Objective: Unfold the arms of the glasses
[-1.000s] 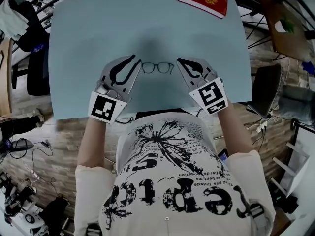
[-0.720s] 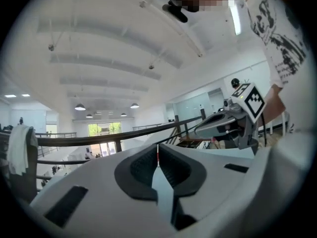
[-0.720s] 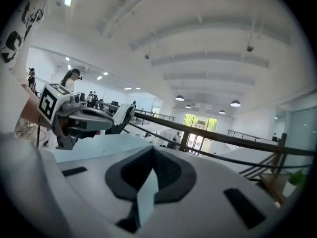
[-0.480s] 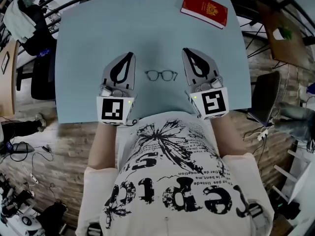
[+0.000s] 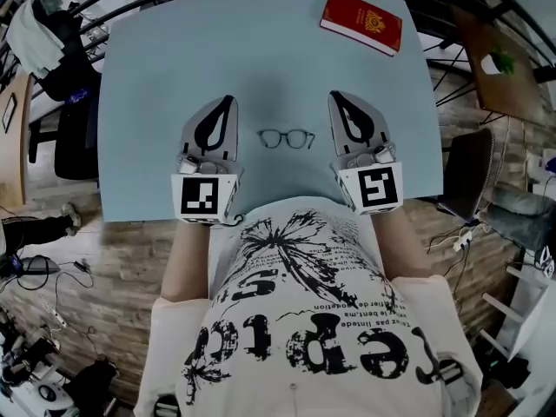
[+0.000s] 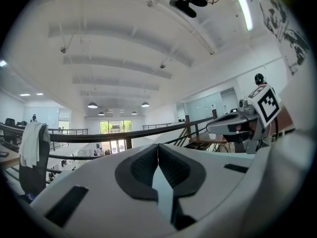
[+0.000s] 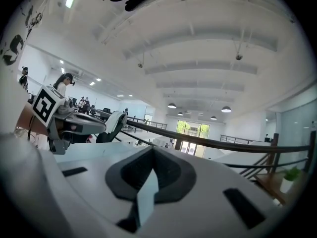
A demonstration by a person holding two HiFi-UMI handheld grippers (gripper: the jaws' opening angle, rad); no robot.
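Observation:
Dark-framed glasses [image 5: 286, 138] lie on the pale blue table [image 5: 156, 68], between my two grippers and apart from both. My left gripper [image 5: 229, 99] hovers to their left, jaws shut with nothing between them. To the right of the glasses my right gripper [image 5: 334, 95] is likewise shut and empty. Both point level, away from the person. In the left gripper view the left gripper [image 6: 158, 146] has its pads closed together, and the right gripper [image 6: 233, 125] shows at the side. In the right gripper view the right gripper [image 7: 153, 148] is closed too. The glasses appear in neither gripper view.
A red booklet [image 5: 361, 21] lies at the table's far right corner. Chairs and cables stand on the floor round the table. A railing [image 7: 218, 144] runs across behind the table's far edge.
Both grippers have lifted away from the glasses and swung to point straight ahead. The left jaws have closed. The glasses stay on the table.

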